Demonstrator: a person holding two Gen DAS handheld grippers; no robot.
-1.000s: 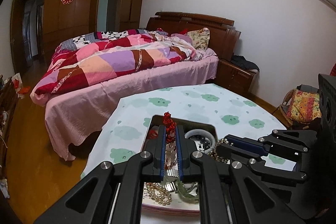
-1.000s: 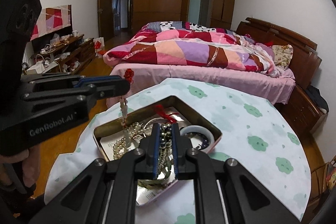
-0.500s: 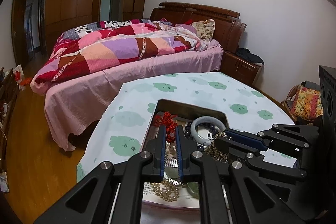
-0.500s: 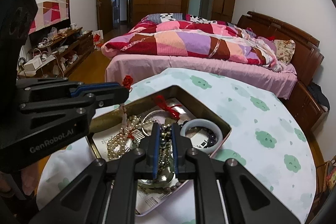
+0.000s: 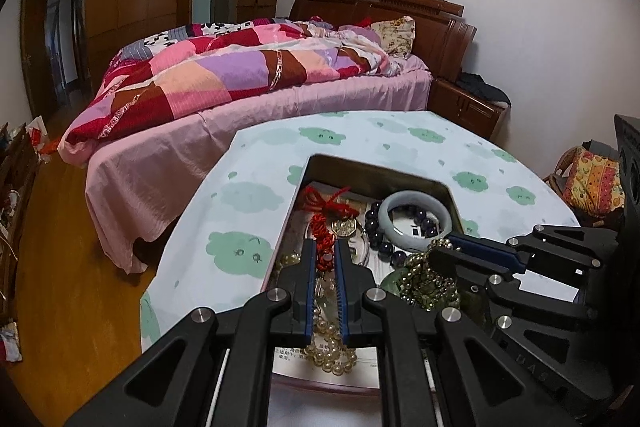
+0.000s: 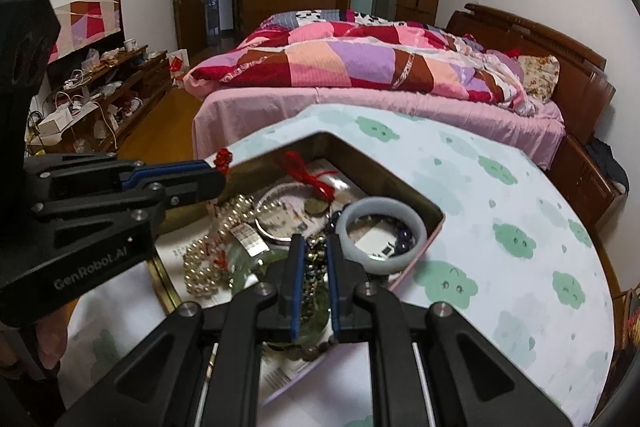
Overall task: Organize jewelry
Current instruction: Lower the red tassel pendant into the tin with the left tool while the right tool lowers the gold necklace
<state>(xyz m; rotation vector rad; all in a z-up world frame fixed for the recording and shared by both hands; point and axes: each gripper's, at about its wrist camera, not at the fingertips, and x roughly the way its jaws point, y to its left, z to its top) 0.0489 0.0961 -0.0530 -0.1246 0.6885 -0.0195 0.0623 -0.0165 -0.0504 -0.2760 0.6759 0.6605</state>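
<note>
An open metal tin [image 5: 360, 167] [image 6: 380, 173] on the round table holds mixed jewelry. My left gripper [image 5: 323, 259] is shut on a red knotted cord [image 5: 322, 231] joined to a pearl strand [image 5: 330, 351] that hangs into the tin. It shows at the left of the right wrist view [image 6: 218, 175]. My right gripper [image 6: 314, 259] is shut on a dark olive bead strand [image 6: 310, 267], low over the tin; it shows in the left wrist view [image 5: 436, 255] with the beads [image 5: 424, 279]. A pale jade bangle [image 5: 416, 219] [image 6: 380, 239], dark purple beads [image 5: 376, 227] and a coin [image 5: 344, 227] lie inside.
The table wears a white cloth with green cloud prints [image 5: 248, 195] [image 6: 500, 195]. A bed with a patchwork quilt [image 5: 240, 75] stands beyond it. A cluttered low cabinet [image 6: 92, 95] is at the left, a nightstand [image 5: 464, 111] at the right.
Both grippers have come down closer to the tin with their strands. The pearl strand has sunk further into the tin.
</note>
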